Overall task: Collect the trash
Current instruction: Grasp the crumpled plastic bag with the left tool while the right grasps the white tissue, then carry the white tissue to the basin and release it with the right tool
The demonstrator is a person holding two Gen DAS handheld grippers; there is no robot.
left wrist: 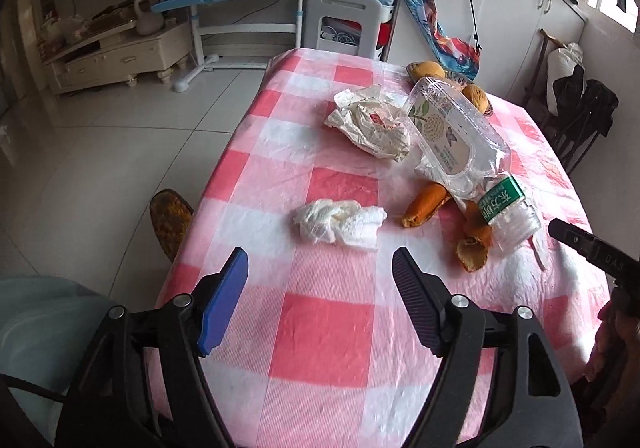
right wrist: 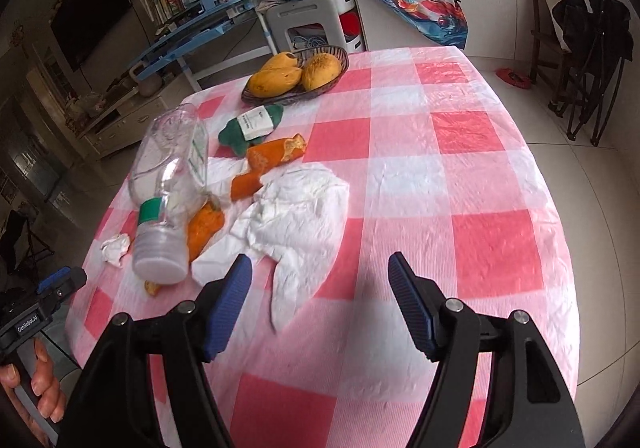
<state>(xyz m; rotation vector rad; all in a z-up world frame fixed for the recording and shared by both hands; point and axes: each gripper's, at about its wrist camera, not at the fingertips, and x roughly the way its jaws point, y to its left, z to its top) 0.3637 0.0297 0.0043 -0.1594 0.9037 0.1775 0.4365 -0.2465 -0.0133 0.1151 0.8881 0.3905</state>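
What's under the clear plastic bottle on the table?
The bottle lies on its side across orange peels and the edge of a white tissue, on the checked tablecloth. Whatever lies directly beneath its body is covered.

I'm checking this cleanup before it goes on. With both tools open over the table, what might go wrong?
1. The empty bottle lies on its side atop the peels; a nudge may roll it off the near edge.
2. The mangoes in the basket aren't trash but could be grabbed.
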